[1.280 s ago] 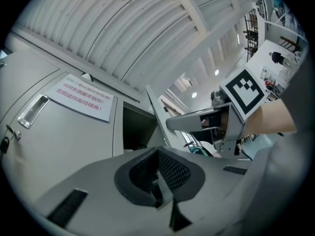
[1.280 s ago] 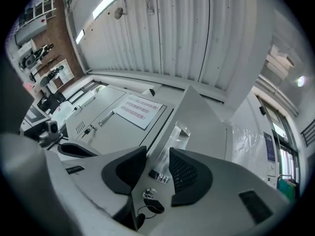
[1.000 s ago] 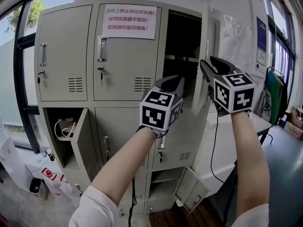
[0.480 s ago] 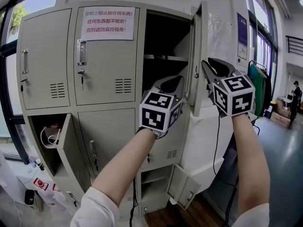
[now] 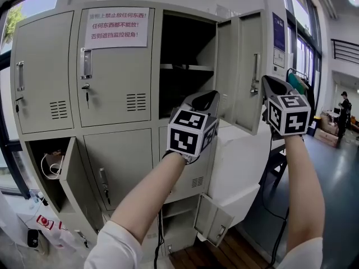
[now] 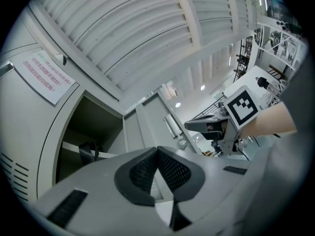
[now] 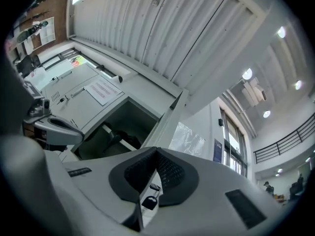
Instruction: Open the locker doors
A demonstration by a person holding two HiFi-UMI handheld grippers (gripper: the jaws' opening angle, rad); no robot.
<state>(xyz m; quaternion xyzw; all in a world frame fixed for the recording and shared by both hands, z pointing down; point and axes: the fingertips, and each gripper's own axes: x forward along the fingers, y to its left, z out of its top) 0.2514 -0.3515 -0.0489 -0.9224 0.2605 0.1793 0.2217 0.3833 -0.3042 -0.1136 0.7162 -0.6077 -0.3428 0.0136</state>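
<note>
Top-right compartment (image 5: pixel 185 38) is open to you: clear entry above and below its shelf (image 5: pixel 188 68). The swung-out top-right door (image 5: pixel 241 66) walls off your approach from the right. Lower down, the ajar middle-row left door (image 5: pixel 73 178) and the hanging bottom-right door (image 5: pixel 216 222) jut out from the lockers (image 5: pixel 120 156).

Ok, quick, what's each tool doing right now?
Left tool: closed, empty.
Right tool: jaws closing, tips nearly together, nothing gripped; open locker door just beyond.
</note>
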